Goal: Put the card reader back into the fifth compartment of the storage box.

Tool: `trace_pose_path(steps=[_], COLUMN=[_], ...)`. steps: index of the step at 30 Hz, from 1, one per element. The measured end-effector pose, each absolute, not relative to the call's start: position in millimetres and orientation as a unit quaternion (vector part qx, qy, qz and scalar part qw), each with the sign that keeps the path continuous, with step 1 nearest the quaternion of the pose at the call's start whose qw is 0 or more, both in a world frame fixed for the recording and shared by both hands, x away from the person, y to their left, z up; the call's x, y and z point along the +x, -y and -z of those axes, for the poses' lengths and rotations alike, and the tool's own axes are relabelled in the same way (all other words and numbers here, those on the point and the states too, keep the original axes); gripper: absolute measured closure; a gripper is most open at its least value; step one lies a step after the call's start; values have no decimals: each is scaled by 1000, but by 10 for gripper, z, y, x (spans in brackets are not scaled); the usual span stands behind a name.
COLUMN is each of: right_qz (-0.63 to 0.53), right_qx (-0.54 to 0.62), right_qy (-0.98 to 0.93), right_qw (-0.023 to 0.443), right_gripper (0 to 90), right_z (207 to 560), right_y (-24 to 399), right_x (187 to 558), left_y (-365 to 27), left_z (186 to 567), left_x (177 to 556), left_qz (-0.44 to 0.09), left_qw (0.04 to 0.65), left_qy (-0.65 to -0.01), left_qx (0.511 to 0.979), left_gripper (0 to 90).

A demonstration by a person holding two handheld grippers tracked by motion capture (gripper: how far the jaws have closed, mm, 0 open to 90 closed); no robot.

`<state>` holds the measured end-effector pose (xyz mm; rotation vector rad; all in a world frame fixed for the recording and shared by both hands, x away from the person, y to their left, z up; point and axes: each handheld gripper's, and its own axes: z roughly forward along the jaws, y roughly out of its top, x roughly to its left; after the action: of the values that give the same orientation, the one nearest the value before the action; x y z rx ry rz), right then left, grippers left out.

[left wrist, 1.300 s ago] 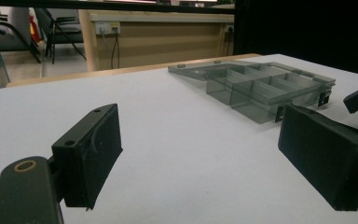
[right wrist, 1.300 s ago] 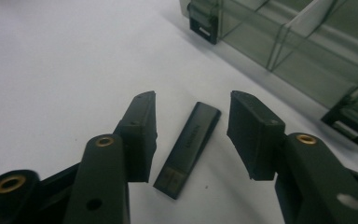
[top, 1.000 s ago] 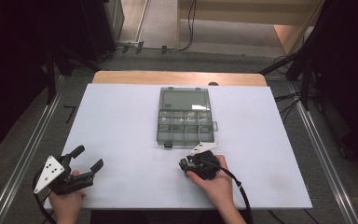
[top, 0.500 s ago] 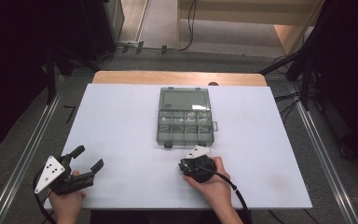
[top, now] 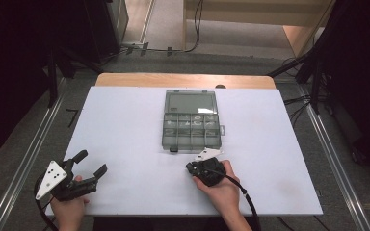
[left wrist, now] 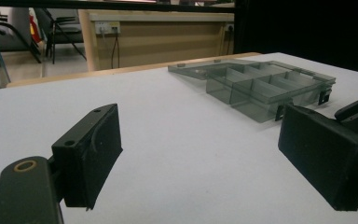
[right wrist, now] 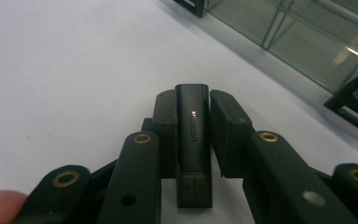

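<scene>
two matte tool [right wrist: 193, 126] jaws pinch slim black dongle [right wrist: 193, 140]

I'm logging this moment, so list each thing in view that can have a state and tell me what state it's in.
Grey translucent plastic compartment box: lid open, lying flat on the white table.
Small black USB stick: clamped between the right gripper's jaws.
Right gripper: shut on the stick, near the box's front edge.
Left gripper: open, holding nothing.
</scene>
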<state>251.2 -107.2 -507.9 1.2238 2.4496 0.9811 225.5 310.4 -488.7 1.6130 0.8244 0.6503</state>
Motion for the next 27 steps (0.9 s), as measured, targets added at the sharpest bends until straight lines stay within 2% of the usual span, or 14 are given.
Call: trace_pose_path(steps=[27], right_qz=[-367], right_qx=[410], right_qy=[-826], right_qw=[123], right_gripper=[712], right_z=[4843], right_y=[1181], right_x=[2523], left_y=[-3109], left_z=[4887], left_x=[2258], left_qz=[-276], left_qw=[573], left_qy=[-351], left_qx=[687], left_gripper=[139])
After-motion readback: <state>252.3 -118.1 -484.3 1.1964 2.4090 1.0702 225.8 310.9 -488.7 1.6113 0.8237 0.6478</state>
